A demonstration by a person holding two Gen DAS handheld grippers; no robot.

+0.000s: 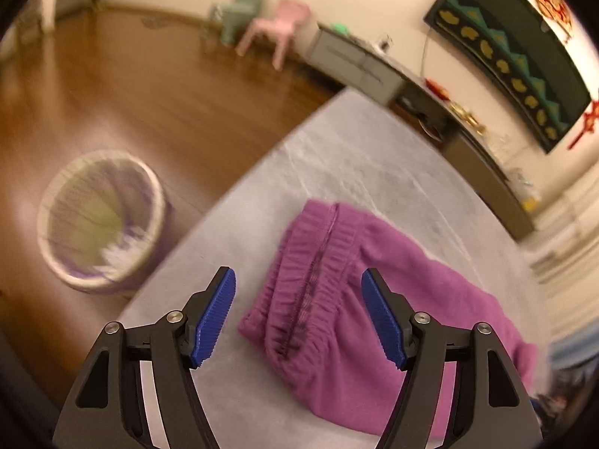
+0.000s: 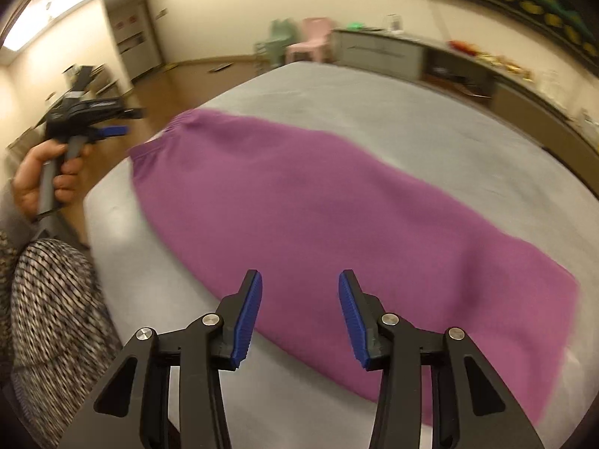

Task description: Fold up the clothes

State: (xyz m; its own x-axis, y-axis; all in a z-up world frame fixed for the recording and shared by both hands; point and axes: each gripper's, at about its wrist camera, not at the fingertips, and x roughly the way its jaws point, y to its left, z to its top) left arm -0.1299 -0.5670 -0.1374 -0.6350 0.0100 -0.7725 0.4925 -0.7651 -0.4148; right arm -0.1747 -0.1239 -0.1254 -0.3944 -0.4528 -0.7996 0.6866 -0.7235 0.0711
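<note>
Hovering over the grey-covered table (image 1: 355, 157), my left gripper (image 1: 298, 316) hangs with its blue pads (image 1: 215, 314) spread wide and nothing between them. Just ahead of it lies the purple pair of pants (image 1: 374, 299), its gathered elastic waistband (image 1: 318, 262) facing me, near the table's edge. My right gripper (image 2: 300, 318) is spread too, empty, poised above the other end of the pants (image 2: 337, 217), which stretch flat across the table (image 2: 374, 104) from the waistband at far left to the hem at right (the picture is blurred, so finer creases are lost). In the right wrist view my left hand (image 2: 45, 176) holds its gripper beside the waistband end. On the wooden floor (image 1: 112, 86) beside the table stands a lined waste basket (image 1: 105, 220); a pink chair (image 1: 273, 30) and a green one (image 1: 236, 11) sit by the far wall.
</note>
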